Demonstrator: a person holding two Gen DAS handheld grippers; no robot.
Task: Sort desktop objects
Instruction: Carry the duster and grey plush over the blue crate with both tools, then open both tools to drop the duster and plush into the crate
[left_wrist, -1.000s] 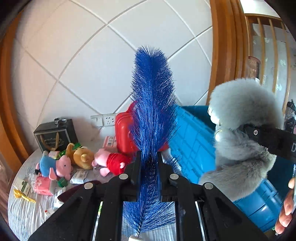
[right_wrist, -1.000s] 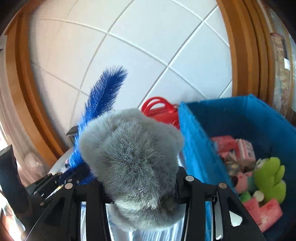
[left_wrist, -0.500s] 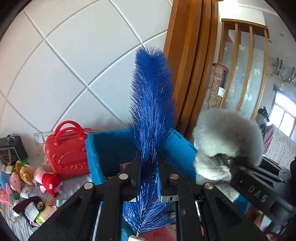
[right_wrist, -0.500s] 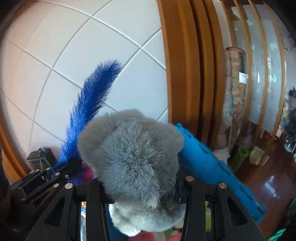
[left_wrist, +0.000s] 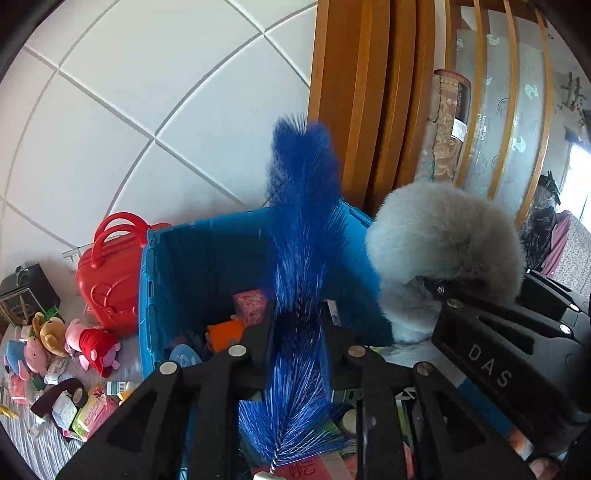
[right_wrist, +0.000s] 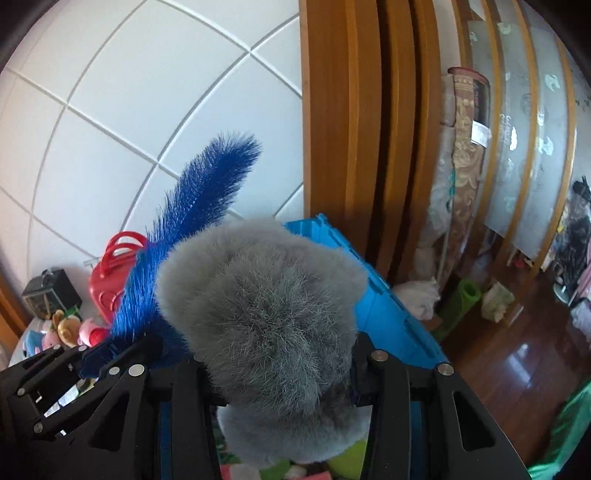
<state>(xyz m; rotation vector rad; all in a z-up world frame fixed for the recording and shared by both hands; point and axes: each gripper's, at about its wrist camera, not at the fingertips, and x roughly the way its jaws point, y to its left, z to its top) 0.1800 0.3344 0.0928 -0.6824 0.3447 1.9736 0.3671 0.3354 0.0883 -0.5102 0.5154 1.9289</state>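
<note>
A: The left gripper (left_wrist: 295, 325) has the blue feather brush (left_wrist: 301, 236) standing upright between its fingers, and the jaws are opening around it, so the wire stem looks barely held now. It hangs over the open blue crate (left_wrist: 177, 266), above the toys already inside

B: So the risk is the direction of the fall. The plume is long and top-heavy; if it tips toward the near rim as it drops, it could hang half over the edge or slide out onto the table (left_wrist: 33, 439)

A: Bristles may also snag on the finger pads and drag the brush sideways when the hand pulls away

B: And the right gripper (right_wrist: 280, 354)?

A: Clenched on the grey fluffy toy (right_wrist: 266, 317), squeezing the fur between both fingers. In the right wrist view it sits near the crate's far corner, with the wooden floor (right_wrist: 517, 369) below on that side

B: Then a release there could send the toy over the wall to the floor. It likely needs to come further in over the crate first, and the two grippers are close enough to bump
</note>
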